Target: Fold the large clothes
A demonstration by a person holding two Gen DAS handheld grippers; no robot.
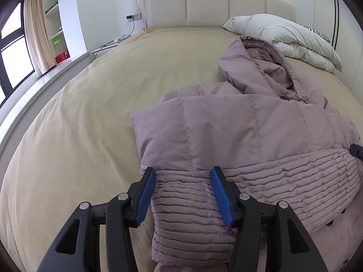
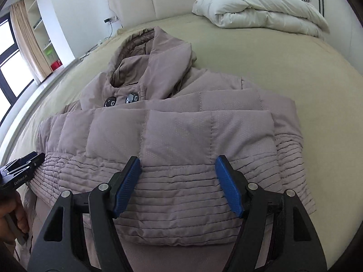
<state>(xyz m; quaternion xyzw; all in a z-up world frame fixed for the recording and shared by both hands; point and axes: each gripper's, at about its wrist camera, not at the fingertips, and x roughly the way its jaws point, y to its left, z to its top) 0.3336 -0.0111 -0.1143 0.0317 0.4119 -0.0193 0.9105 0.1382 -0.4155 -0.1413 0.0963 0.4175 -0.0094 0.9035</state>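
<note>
A mauve quilted hooded jacket point(image 1: 226, 131) lies on the beige bed point(image 1: 102, 95), its lower part folded up over the chest and the hood point(image 1: 261, 63) toward the headboard. My left gripper point(image 1: 183, 172) hovers open over the left end of the ribbed hem band; the fabric runs on under its right finger, unpinched. In the right wrist view the jacket point(image 2: 181, 124) fills the middle. My right gripper point(image 2: 178, 159) stands open above the ribbed band, pads clear of the cloth. The left gripper's body point(image 2: 25, 167) and a hand point(image 2: 13, 222) show at the left edge.
A folded white duvet point(image 1: 283, 36) sits at the bed's far right by the padded headboard point(image 1: 204, 4). Left of the bed are a low ledge, a window point(image 1: 11, 45), a curtain and shelves point(image 1: 54, 22). Bare bedspread point(image 2: 295, 68) lies right of the jacket.
</note>
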